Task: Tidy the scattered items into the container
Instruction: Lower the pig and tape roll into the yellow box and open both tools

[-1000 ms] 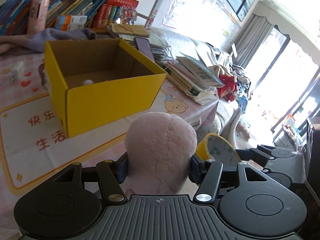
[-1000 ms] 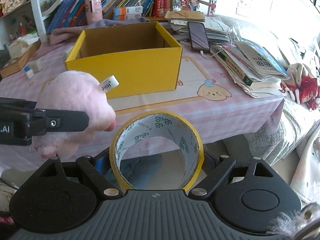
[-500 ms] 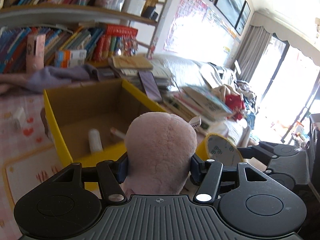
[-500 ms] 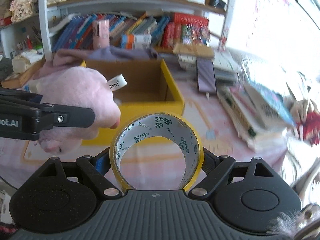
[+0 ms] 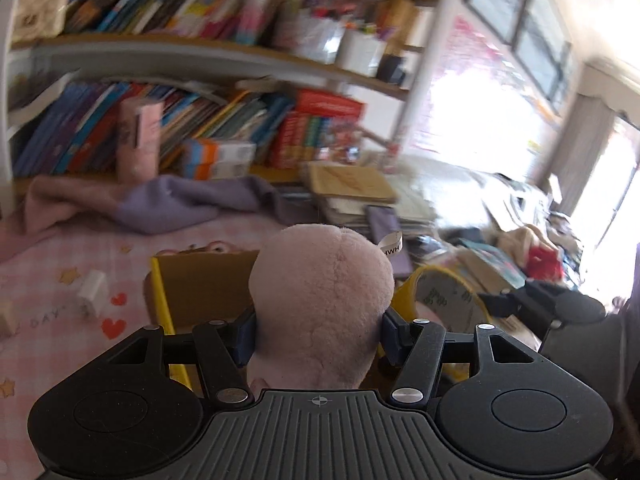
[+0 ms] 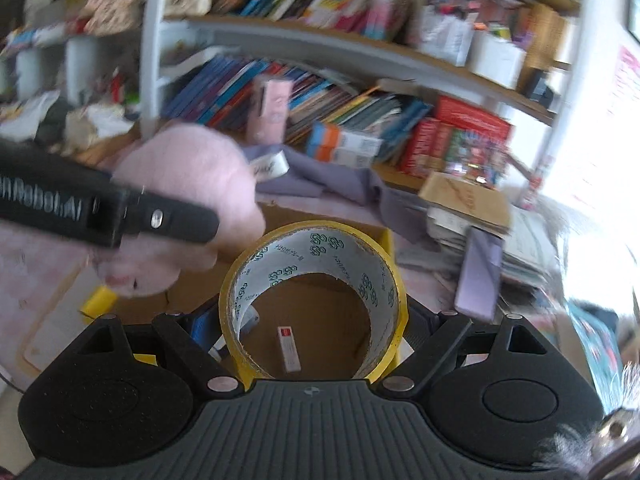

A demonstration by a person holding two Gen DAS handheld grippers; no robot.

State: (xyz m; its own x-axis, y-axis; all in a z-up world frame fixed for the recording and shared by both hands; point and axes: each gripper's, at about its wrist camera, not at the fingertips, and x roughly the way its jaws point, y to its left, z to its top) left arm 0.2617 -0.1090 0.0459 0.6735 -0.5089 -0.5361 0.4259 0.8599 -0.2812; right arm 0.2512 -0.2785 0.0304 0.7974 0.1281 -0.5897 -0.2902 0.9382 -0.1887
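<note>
Carrying: left gripper (image 5: 318,336) clamped on soft pink plush toy (image 5: 320,300), right gripper (image 6: 314,320) clamped on yellow-edged tape roll (image 6: 314,300); release only inside open yellow cardboard box (image 6: 386,240) walls.

A yellow tape roll (image 6: 314,300) is clamped between the right gripper (image 6: 314,322) jaws above the yellow box (image 6: 386,240). A pink plush toy (image 6: 188,184) is held beside it by the left gripper (image 6: 176,222).
</note>
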